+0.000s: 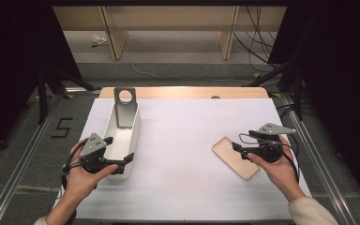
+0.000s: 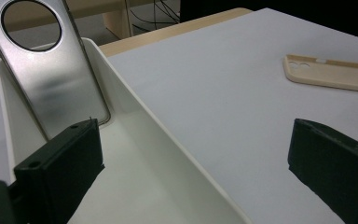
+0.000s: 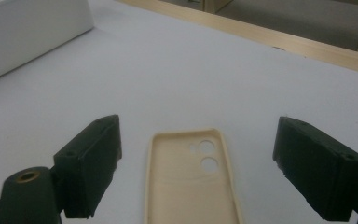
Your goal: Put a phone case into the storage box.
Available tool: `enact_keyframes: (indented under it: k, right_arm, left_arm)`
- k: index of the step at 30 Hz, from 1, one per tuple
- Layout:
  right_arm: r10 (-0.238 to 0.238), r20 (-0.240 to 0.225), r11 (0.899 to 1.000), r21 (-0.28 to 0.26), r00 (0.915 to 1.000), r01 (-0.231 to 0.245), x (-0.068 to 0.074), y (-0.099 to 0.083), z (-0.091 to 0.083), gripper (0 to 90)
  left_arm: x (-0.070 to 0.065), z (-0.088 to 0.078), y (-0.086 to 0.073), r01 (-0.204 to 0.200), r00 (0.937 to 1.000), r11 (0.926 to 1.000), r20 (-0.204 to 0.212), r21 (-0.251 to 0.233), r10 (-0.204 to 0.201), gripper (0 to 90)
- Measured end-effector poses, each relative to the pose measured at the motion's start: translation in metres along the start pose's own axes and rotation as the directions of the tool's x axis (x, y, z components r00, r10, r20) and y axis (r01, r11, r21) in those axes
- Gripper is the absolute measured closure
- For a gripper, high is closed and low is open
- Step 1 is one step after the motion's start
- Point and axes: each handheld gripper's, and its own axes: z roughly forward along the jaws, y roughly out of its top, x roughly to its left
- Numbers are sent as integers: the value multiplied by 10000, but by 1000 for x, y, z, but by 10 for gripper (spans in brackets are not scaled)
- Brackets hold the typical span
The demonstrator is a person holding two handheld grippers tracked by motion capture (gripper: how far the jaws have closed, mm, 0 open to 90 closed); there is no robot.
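Observation:
A beige phone case [image 1: 236, 158] lies flat on the white table cover at the right, inner side up, camera holes toward the far end. My right gripper [image 1: 243, 140] is open and hovers over the case's near end; in the right gripper view the case [image 3: 191, 182] sits between the two jaws of that gripper [image 3: 199, 133]. A long white bin [image 1: 135, 136] stands at the left, with a silvery metal plate [image 1: 124, 110] with a round hole leaning inside it. My left gripper [image 1: 120, 149] is open and straddles the bin's right wall [image 2: 158, 140], one jaw inside, one outside.
The wooden table edge [image 1: 183, 92] runs along the back. Beyond it are shelf legs [image 1: 115, 37] and cables [image 1: 255, 42] on the floor. A "5" mark [image 1: 63, 127] is on the floor at the left. Metal rails [image 1: 309, 140] flank the table.

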Motion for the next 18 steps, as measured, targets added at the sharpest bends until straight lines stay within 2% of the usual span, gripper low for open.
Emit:
enact_keyframes:
  k: [18]
  right_arm:
    - [121,61,9999,37,9999,-121,-4,0,0,163]
  left_arm:
    - [-1,0,0,-43,10000,9999,57,-106,44,25]
